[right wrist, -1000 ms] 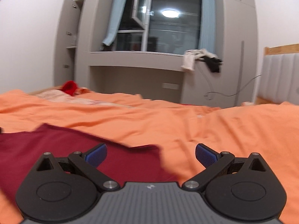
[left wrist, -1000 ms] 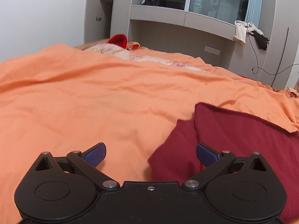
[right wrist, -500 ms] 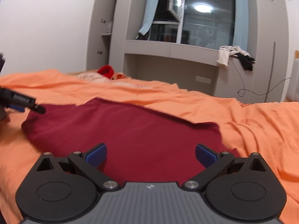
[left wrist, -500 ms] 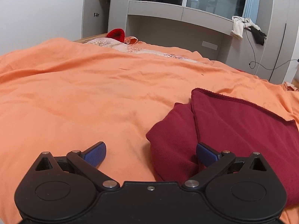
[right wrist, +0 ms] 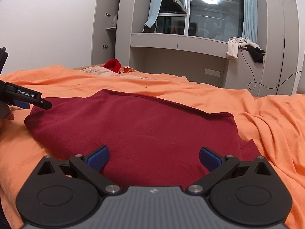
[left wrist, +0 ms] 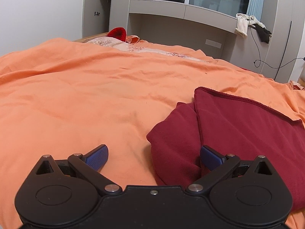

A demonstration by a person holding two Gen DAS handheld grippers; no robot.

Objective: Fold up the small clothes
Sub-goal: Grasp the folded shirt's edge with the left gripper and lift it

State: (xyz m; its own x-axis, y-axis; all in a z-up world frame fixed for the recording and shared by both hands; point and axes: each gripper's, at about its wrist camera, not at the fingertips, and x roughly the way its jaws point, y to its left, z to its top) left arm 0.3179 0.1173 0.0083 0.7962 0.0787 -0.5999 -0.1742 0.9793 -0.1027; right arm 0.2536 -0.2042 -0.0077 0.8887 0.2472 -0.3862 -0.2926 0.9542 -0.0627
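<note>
A dark red garment (right wrist: 144, 127) lies folded on the orange bedspread (right wrist: 266, 118). In the left wrist view the garment (left wrist: 238, 129) is at the right, with a folded flap at its left end. My left gripper (left wrist: 154, 155) is open and empty, its jaws either side of that left end. It also shows at the left edge of the right wrist view (right wrist: 28, 99), beside the garment's left end. My right gripper (right wrist: 154, 156) is open and empty, low over the garment's near edge.
The orange bedspread (left wrist: 85, 95) covers the whole bed. A red item (left wrist: 117, 33) and patterned fabric lie at the far end. Grey cabinets and a window stand behind, with clothes (right wrist: 235, 46) hanging on a ledge and a cable down the wall.
The right gripper has swung left from the garment's right end to over its middle. The left gripper has risen and drawn back slightly. Both stay open.
</note>
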